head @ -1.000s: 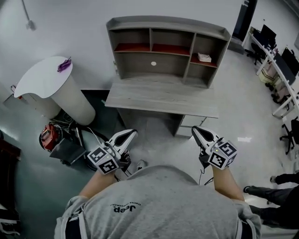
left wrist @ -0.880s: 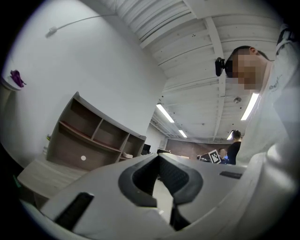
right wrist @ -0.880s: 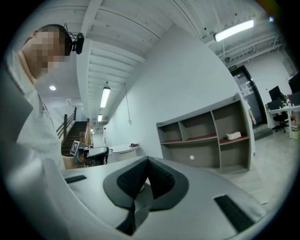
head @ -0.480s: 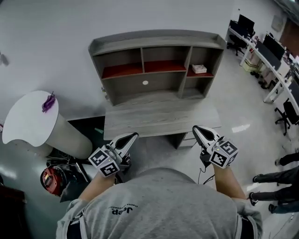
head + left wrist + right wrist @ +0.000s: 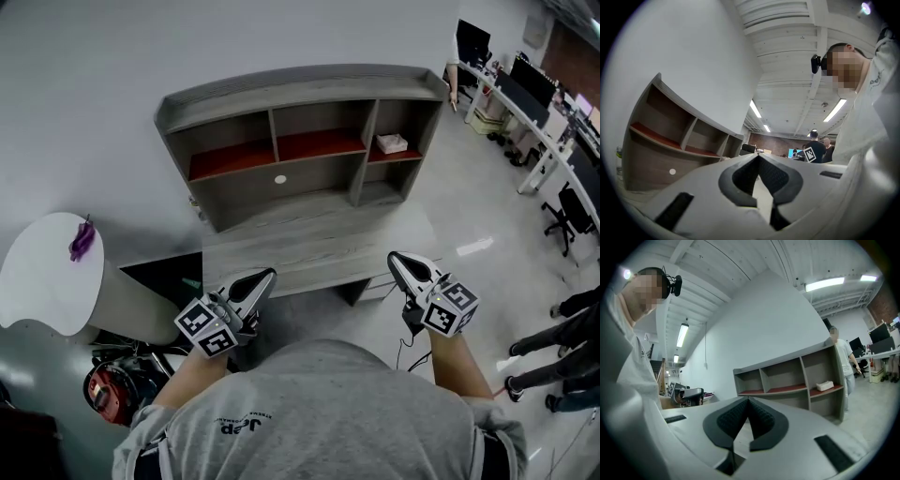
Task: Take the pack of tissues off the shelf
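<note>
Not yet taken: we found the white rectangular tissue pack [image 5: 391, 143] in the grey wooden shelf [image 5: 300, 82], upper right compartment; left gripper [image 5: 263, 278] and right gripper [image 5: 397, 261] well short of the shelf, jaws together, empty.

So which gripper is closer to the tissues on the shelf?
Right. The right gripper is straight across the desk from the pack of tissues; the left gripper is farther off, over to the left.

Grey wood-grain shelf [image 5: 300, 86], red inner boards [image 5: 319, 143]; white pack of tissues [image 5: 391, 143]. The left gripper [image 5: 268, 274] and right gripper [image 5: 393, 256] — white shells, black pads [image 5: 733, 420], cubes [image 5: 208, 328] patterned with black-and-white squares.
</note>
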The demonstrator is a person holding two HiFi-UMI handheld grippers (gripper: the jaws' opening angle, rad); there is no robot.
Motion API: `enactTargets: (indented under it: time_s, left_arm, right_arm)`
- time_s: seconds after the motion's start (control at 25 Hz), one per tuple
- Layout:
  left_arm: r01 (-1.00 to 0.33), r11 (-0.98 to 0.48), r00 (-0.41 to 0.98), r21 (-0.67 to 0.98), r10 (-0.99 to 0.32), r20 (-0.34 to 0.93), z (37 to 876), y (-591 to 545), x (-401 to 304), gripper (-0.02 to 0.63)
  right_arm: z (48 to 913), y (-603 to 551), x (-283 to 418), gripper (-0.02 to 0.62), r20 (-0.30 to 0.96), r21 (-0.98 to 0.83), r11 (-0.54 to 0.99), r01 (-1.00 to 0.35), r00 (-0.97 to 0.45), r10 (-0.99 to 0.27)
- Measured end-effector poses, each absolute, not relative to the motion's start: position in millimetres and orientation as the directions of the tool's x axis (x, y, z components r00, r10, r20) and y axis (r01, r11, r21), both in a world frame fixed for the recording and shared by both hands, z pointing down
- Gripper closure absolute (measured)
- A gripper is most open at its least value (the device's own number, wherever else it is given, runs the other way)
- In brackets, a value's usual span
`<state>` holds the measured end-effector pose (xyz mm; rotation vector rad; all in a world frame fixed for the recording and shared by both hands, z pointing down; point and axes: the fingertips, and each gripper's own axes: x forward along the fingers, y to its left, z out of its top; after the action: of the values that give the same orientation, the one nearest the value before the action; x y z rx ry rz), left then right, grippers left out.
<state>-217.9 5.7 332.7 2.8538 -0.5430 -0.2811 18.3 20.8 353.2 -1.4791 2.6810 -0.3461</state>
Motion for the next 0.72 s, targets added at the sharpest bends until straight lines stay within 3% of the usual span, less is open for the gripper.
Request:
enactTargets:
  time_s: [0.36,0.72]
  left_arm:
    - [-0.327,-0.909,0.922,0.258,-0.367,-0.124,344.8,-48.7,-143.1,0.588]
    - [-0.397,-0.877,0.895,0.270,-0.436,-0.099,360.6,-146.6,17.3,0.588]
  right_arm:
    - [367.5,-37.2,93.6,0.575,0.052,-0.248,0.506,-0.826,-0.533,-0.844]
    - [384.6,-152.7,229.1,0.575,0.061,-0.265,0.594,-0.760,-0.628,-0.776]
